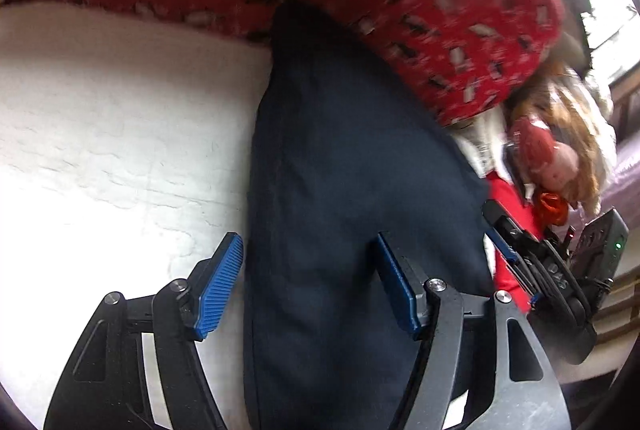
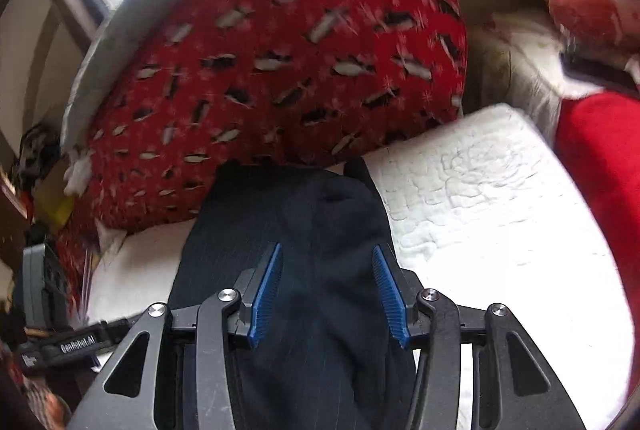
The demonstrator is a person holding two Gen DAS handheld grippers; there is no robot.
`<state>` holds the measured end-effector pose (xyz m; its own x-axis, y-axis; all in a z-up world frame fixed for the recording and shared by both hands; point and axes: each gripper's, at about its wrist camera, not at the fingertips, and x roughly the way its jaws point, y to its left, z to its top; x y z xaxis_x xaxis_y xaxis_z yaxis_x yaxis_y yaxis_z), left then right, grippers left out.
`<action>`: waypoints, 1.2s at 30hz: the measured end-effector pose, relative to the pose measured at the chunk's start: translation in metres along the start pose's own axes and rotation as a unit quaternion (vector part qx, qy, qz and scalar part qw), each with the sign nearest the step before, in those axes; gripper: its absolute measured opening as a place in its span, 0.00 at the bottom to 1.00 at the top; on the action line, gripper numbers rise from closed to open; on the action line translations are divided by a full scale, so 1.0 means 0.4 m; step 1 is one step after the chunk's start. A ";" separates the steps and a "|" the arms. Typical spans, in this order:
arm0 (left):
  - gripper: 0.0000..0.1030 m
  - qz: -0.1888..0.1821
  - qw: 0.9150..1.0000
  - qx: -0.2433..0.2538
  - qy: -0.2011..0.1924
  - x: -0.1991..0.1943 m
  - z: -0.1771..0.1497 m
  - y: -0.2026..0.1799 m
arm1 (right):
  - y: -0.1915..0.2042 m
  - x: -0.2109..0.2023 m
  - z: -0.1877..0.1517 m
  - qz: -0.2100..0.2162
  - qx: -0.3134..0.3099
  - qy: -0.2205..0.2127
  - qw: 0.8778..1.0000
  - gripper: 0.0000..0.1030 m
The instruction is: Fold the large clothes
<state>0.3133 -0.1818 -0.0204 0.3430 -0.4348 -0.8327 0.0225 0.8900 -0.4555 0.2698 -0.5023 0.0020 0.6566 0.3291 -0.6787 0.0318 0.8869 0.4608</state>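
Although both views are a little blurred, the dark garment [image 2: 304,230] shows plainly: a long, narrow strip of navy cloth with a faint pinstripe, lying on the white quilted cover [image 2: 500,198] with its far end just against the red patterned blanket [image 2: 280,50]. It looks soft, limp and fairly light, so it should sag and slide wherever it is not supported; a pinch through both layers at an edge or corner would likely hold better than a grab in the middle. The left gripper [image 1: 310,286] hangs over the garment's left edge, jaws released, one pad over the cover and the other over the cloth. The right gripper [image 2: 326,294] sits over the middle of the garment, jaws parted and gripping nothing, cloth visible between the pads.
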 end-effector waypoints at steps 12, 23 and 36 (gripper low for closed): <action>0.67 -0.145 0.984 -0.090 0.055 0.011 0.021 0.124 | -0.149 0.023 0.015 -0.009 0.062 0.040 0.997 0.53; 0.79 -0.179 0.974 -0.116 0.079 0.058 0.034 0.086 | -0.119 0.071 -0.019 0.091 0.080 0.099 0.988 0.72; 0.33 -0.157 0.983 -0.075 0.053 0.048 0.022 0.065 | -0.025 0.140 -0.029 0.120 0.009 0.132 0.984 0.43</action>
<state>0.3286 -0.1657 -0.0456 0.2414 -0.7034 -0.6685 -0.0291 0.6834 -0.7295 0.2975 -0.4890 -0.0476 0.4278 0.6032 -0.6732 -0.0857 0.7684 0.6342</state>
